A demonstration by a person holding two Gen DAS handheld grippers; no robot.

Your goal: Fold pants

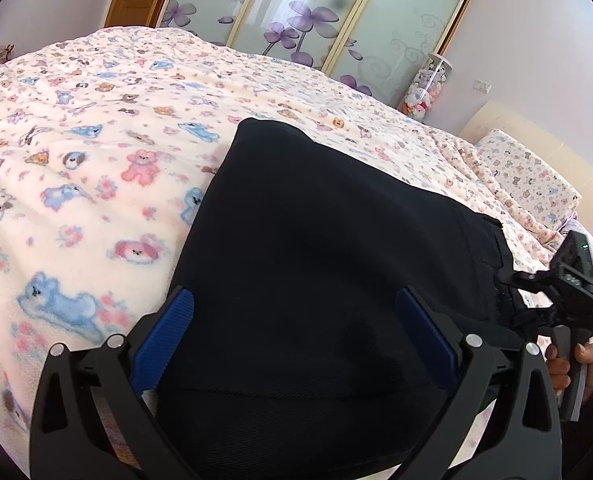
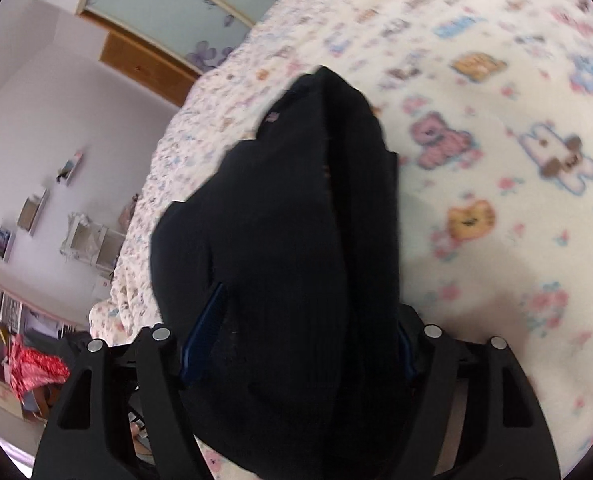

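Leaves the left stretch of the bed (image 1: 96,160) bare, as room for laying the cloth flat. Keeps the black pants (image 1: 316,220) lying on the patterned blanket, already doubled into a thick dark slab with a rounded far end, so that the bed carries the weight and not the tools.

Holds the left hand-held gripper (image 1: 296,332) low over the near part of that slab, tilted down, with its jaws spread wide. Shows the ribbed inner faces of both blue pads (image 1: 164,332), so presses on nothing there; straddles the cloth rather than pinching it, probably to steady the fold or to line up a fresh bite.

Further right, meets the waist end of the pants with the right hand-held gripper (image 2: 308,340), also angled down. Stands fairly wide at the jaws, with the bunched cloth filling the gap and hiding most of both pads; cannot tell whether these pads grip the bundle or merely flank it. Seems placed there to set the doubled end down along the bed.

At the far right edge of the left wrist view, wraps a hand (image 1: 576,364) round that tool's handle.

Judged from the lie of the cloth: one fold in, another likely needed.
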